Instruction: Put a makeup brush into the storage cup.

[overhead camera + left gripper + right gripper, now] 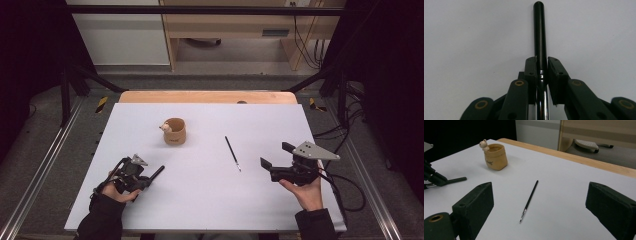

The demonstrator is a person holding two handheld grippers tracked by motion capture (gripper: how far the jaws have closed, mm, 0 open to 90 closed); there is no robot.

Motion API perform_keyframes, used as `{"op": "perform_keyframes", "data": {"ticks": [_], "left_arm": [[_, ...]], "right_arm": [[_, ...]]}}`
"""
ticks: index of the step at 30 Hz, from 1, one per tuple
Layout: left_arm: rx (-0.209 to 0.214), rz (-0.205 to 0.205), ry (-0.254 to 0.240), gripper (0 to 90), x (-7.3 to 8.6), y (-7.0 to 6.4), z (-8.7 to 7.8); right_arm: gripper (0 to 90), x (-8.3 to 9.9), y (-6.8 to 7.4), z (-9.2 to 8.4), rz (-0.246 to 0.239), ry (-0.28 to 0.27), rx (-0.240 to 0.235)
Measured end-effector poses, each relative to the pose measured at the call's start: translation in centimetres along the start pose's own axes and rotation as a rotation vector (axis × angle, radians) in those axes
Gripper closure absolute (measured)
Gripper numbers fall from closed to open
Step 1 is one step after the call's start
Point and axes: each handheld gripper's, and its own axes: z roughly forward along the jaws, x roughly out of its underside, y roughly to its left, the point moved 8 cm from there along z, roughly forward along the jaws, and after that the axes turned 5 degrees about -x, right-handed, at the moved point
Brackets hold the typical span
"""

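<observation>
the left gripper sits low at the near left of the white table, its jaws pinched on a black-handled tool that points out over the tabletop. the right gripper hovers at the near right with its jaws spread wide and nothing between them. a thin black brush lies flat on the table between the two grippers, with a tan cup farther back.

Dark marking on the tan cup, too small to read, no other text

Cup left of brush (on table)
</observation>
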Motion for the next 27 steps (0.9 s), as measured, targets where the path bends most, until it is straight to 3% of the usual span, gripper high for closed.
{"op": "perform_keyframes", "data": {"ticks": [8, 15, 21, 27], "left_arm": [[-0.003, -0.004, 0.004, 77.3, -0.1, 0.0, 0.0], [0.020, 0.026, -0.012, 62.4, -0.8, 0.2, -0.8], [0.038, 0.065, 0.035, 56.9, -1.6, 0.4, -1.1], [0.045, 0.111, 0.105, 58.9, -1.3, 0.2, 0.2]], "right_arm": [[8.3, 0.0, 0.0, 0.0, -0.002, -0.001, -0.001], [8.4, -0.1, 0.0, -0.1, 0.002, -0.002, -0.003], [8.5, -0.1, 0.0, -0.2, 0.007, -0.002, -0.006], [8.5, 0.0, 0.0, 0.0, 0.007, 0.007, -0.006]]}}
